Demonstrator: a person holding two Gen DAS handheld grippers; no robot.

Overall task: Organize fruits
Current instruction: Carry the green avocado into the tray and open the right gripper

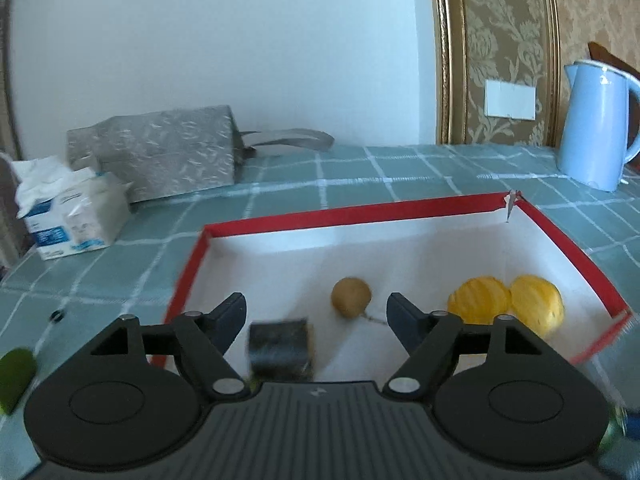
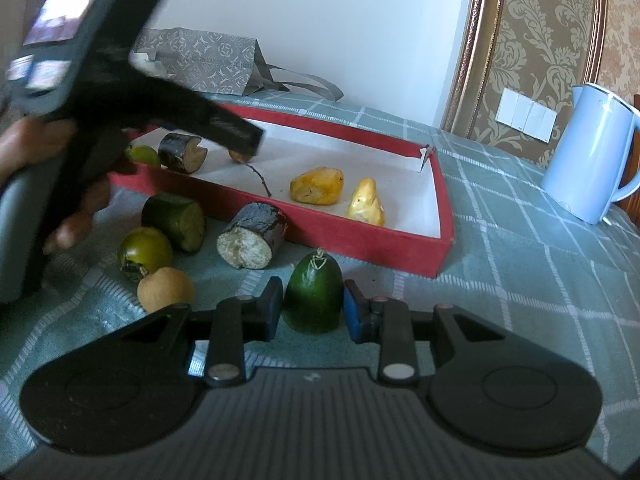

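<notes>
A red tray (image 1: 460, 202) with a white floor holds two yellow fruits (image 1: 480, 300), a small brown round fruit (image 1: 351, 297) and a dark cut piece (image 1: 280, 350). My left gripper (image 1: 316, 316) hangs open and empty above the tray, over the dark piece. In the right wrist view my right gripper (image 2: 312, 306) has its fingers against both sides of a dark green fruit (image 2: 315, 298) that stands on the tablecloth in front of the tray (image 2: 360, 236). The left gripper (image 2: 240, 130) shows there above the tray's far left end.
On the cloth left of the green fruit lie a dark cut piece with a pale face (image 2: 252, 236), a green cut piece (image 2: 176, 220), a green round fruit (image 2: 144, 252) and a tan round fruit (image 2: 165, 288). A blue kettle (image 1: 596, 128), a grey bag (image 1: 160, 152) and a tissue pack (image 1: 68, 212) stand behind.
</notes>
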